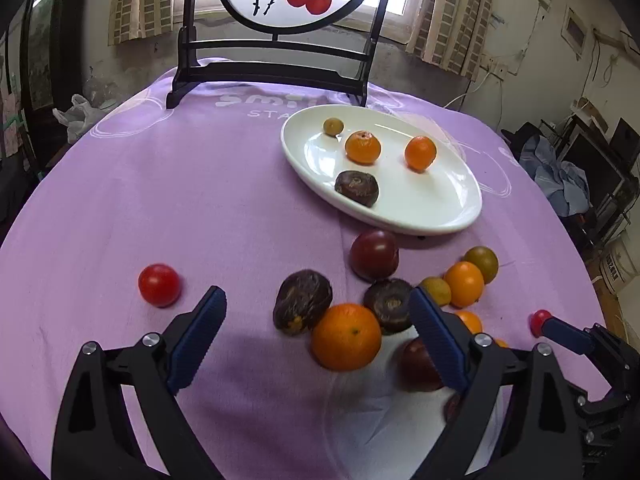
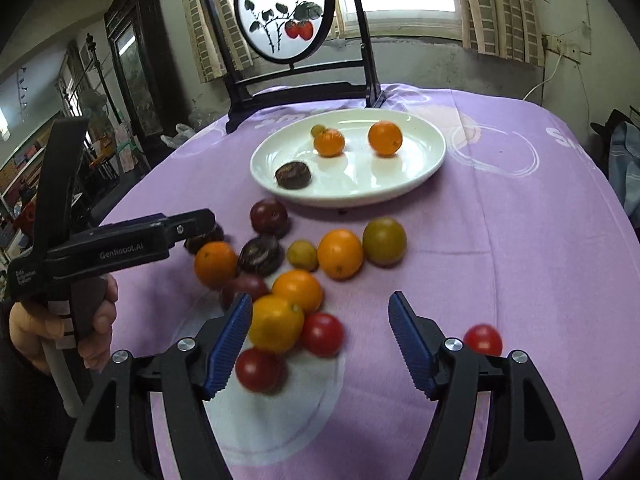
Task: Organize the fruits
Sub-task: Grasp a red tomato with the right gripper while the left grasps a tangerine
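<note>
My left gripper (image 1: 316, 312) and right gripper (image 2: 320, 320) hang spread over loose fruit before the white plate (image 1: 440, 216); I should straddle one orange (image 1: 346, 337) squarely, closing gently.

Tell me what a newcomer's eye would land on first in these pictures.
First, the heap of loose fruit on the purple tablecloth, oranges, red tomatoes and dark fruits, just ahead of the open right gripper. Beyond it sits a white plate holding four fruits, and behind that a round painted screen.
</note>
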`<state>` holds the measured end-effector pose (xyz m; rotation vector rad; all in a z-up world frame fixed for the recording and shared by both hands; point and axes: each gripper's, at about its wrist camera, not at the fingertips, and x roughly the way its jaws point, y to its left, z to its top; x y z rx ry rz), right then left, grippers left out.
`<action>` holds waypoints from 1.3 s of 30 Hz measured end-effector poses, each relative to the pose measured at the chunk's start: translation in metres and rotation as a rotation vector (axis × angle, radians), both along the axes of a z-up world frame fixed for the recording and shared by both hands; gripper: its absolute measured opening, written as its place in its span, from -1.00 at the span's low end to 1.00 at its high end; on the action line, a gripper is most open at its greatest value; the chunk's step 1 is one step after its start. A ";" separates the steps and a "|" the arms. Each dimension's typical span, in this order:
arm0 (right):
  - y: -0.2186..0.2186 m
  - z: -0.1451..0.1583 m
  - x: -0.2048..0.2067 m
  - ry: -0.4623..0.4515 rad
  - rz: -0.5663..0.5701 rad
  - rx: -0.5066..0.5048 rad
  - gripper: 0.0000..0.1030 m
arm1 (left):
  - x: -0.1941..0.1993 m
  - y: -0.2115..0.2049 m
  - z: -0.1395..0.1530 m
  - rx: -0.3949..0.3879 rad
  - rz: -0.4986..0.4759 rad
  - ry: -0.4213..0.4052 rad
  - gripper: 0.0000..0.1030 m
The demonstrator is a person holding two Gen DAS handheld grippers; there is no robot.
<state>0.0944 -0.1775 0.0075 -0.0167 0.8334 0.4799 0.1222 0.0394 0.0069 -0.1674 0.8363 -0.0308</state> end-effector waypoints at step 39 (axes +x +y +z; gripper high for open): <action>0.037 -0.030 -0.026 0.048 0.073 -0.101 -0.42 | -0.011 -0.024 -0.041 0.142 -0.055 0.109 0.47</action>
